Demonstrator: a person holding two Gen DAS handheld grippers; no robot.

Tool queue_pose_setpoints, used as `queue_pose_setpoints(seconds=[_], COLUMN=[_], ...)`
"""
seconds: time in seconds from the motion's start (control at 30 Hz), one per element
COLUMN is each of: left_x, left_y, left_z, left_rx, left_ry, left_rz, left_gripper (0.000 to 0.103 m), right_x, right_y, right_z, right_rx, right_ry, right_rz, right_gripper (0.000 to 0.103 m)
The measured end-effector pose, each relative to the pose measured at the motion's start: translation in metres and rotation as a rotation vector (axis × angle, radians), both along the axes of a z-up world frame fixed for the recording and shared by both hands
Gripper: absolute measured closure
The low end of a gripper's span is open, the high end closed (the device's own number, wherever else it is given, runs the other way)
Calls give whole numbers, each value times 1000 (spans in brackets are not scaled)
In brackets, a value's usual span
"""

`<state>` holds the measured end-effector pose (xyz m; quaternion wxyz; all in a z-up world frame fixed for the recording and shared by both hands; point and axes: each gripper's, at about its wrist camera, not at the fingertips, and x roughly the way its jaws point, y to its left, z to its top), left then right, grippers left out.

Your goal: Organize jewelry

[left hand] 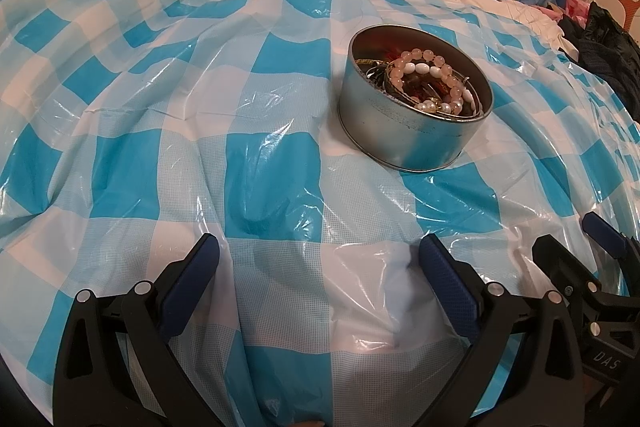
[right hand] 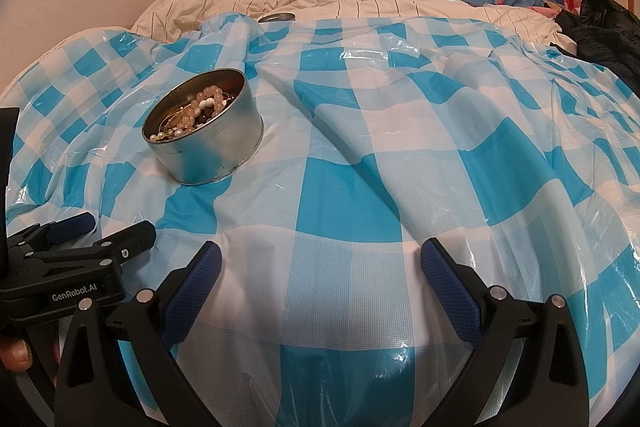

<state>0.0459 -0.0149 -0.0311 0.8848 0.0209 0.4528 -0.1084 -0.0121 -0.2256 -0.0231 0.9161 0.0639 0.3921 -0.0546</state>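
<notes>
The round metal tin (left hand: 416, 111) sat on the blue-and-white checked plastic sheet (left hand: 248, 163) I had over the bed, a little ahead of my two grippers, and the jewelry (left hand: 428, 81) was heaped inside it: a pink bead bracelet (left hand: 440, 67) on top, white oval beads, some small pearls. I judged the tin was there to keep everything from rolling into the folds of the sheet. Nothing lay outside it that I could see, so the sorting looked either finished or not begun; I could not tell which. My left gripper (left hand: 320, 287) hung low over the sheet with its fingers spread and nothing between them. My right gripper (right hand: 320, 287) was just beside it, likewise spread and empty. Under the top bracelet the pile was a dark tangle, some gold and red, too small to name. A flat dark object (right hand: 277, 17) at the sheet's far edge was unclear too.
</notes>
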Motion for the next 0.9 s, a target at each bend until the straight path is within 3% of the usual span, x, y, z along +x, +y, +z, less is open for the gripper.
queue_pose_setpoints(seconds=[0.57,0.9], left_x=[-4,-3], left_y=[2,-3], left_z=[2,-2], left_rx=[18,27], left_ry=[-30,-4], left_rz=[-19,-3], left_gripper=[8,8], right_x=[0,0], right_y=[0,0], right_z=[0,0], right_rx=[1,0], right_ry=[0,0], right_rz=[0,0], right_gripper=[7,7])
